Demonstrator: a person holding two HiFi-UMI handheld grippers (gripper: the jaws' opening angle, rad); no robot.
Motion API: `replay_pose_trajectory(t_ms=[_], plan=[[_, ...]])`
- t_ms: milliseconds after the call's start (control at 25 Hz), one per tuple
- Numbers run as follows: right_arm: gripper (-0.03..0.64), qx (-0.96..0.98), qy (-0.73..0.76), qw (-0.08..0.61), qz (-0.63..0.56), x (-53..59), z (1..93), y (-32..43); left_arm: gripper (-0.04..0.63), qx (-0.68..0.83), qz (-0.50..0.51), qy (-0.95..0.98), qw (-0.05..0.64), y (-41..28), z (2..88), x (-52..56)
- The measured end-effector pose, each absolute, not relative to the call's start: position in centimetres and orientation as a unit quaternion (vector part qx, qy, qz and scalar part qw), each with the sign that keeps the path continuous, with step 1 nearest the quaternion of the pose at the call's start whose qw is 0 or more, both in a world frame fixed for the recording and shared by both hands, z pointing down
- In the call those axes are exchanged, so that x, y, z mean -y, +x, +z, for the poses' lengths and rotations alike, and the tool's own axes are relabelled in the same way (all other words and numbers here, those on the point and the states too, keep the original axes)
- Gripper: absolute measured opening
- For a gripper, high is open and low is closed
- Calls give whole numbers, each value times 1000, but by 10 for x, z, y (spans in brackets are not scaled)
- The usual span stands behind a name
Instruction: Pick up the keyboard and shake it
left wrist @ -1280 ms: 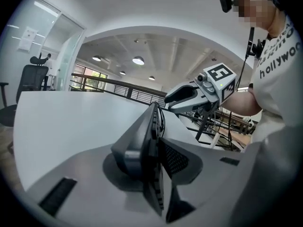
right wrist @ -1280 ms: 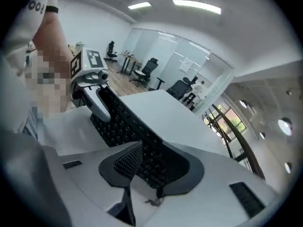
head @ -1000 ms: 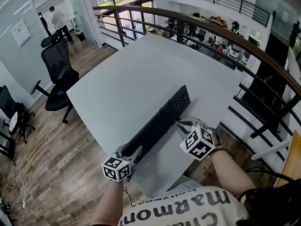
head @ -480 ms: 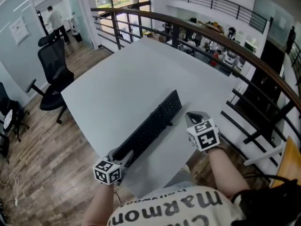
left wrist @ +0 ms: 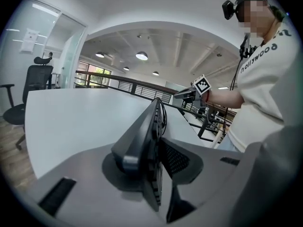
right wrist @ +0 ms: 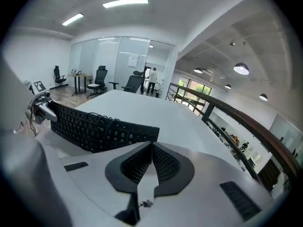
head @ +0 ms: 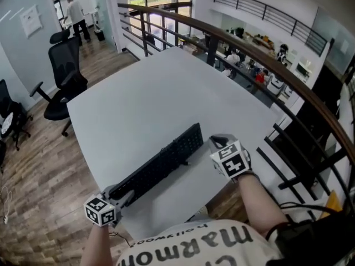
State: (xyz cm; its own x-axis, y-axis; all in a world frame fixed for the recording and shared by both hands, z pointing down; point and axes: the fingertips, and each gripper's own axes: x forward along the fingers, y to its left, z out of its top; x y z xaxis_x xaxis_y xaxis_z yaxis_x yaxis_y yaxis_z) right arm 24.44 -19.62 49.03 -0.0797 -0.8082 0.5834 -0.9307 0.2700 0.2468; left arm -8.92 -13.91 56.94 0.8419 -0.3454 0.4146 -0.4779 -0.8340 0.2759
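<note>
A black keyboard (head: 161, 162) runs slantwise across the near part of the white table (head: 155, 87). My left gripper (head: 123, 195) is shut on its near left end. In the left gripper view the keyboard (left wrist: 155, 122) stands edge-on between the pads, keys turned to the right. My right gripper (head: 215, 142) hovers just off the keyboard's far right end, shut with nothing in it. In the right gripper view the closed jaws (right wrist: 151, 148) meet in front of the keyboard (right wrist: 94, 126), whose keys face that camera with its cable looped over them.
A dark railing (head: 249, 43) curves round the table's far and right sides, with a drop to a lower floor beyond it. Black office chairs (head: 66, 76) stand on the wooden floor at the left. A person (head: 75, 13) stands far off at the back left.
My right gripper has come off the keyboard's front edge and now sits beside its right end. The left gripper, still holding the keyboard, has shifted left and nearer to me.
</note>
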Motion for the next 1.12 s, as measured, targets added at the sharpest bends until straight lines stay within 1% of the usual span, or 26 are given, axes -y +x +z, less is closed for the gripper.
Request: replay_pose_trajectory(t_ms=[240,400,600,680,760,800,880,960,1120], plan=[[38,779,541,294,115,224,502,251,104,237,193,928,212,-89,567,136],[41,819,501,247,134,246,501,247,107,260,210,922,195,-91,561,134],[45,837,472,245,132,274,507,256,123,293,218,909,200,-93,559,128],[76,851,445,241,141,280,510,257,126,305,217,904,205,-93,558,123],[191,865,407,247,157,284,517,254,127,316,214,901,207,-93,558,118],[207,872,387,256,160,284,521,252,127,321,213,899,209,-92,557,116],[215,882,353,271,153,285,525,246,130,331,211,895,212,-91,557,113],[215,893,326,272,149,288,527,237,132,340,211,891,214,-90,558,110],[235,912,273,239,190,289,526,218,135,352,207,885,223,-87,560,102]])
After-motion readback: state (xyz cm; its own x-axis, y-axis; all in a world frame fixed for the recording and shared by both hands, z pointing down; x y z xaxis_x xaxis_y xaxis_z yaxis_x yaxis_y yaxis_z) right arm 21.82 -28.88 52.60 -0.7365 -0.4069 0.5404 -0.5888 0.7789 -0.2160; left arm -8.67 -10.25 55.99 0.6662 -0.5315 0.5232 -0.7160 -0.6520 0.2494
